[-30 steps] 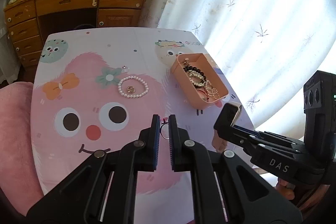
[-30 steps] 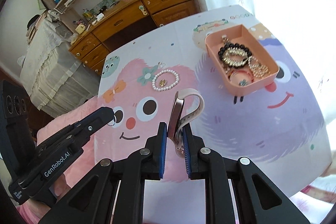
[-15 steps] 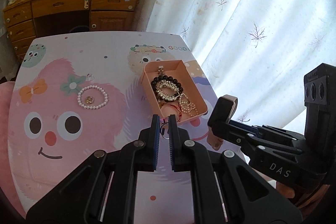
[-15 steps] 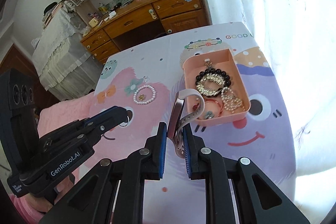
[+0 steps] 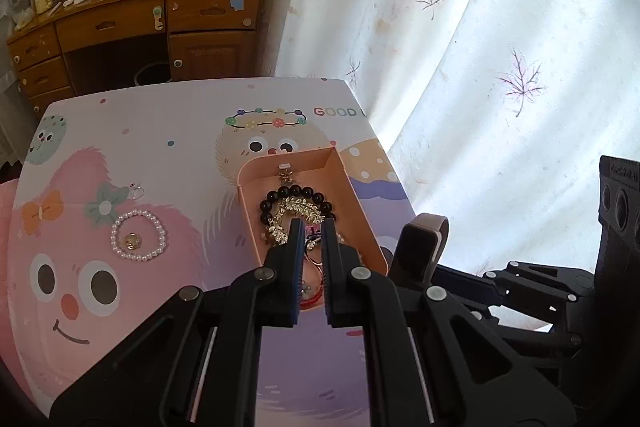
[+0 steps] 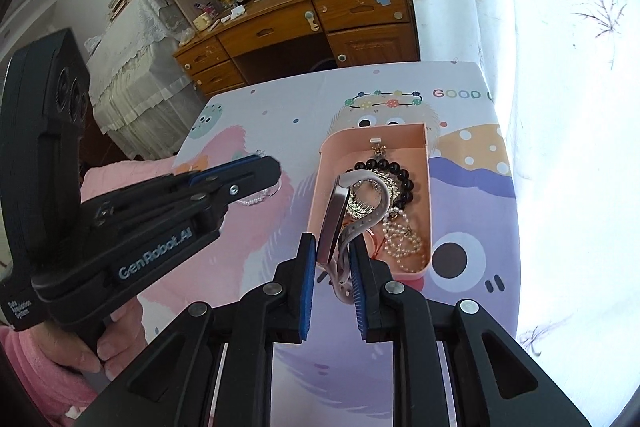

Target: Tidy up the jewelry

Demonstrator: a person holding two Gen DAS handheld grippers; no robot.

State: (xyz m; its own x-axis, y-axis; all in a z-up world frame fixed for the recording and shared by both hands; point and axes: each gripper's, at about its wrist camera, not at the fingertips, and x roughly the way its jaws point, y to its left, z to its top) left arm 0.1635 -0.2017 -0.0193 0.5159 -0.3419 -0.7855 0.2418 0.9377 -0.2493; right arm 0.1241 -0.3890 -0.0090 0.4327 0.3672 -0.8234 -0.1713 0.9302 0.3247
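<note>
Smartwatch (image 6: 334, 223), rose-gold case with pale grey strap curling over, stood on edge above the near end of the pink tray (image 6: 314, 211). Right gripper (image 6: 331, 263) jaws were narrowly parted around it. Left gripper (image 5: 311, 239) jaws pinched a thin ring (image 5: 313, 242) over the tray.

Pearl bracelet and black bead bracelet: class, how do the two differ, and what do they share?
The pearl bracelet is white with small beads; the black bead bracelet is dark with larger beads. The pearl bracelet lies on the table mat; the black bead bracelet lies inside the pink tray. Both are beaded loops.
</note>
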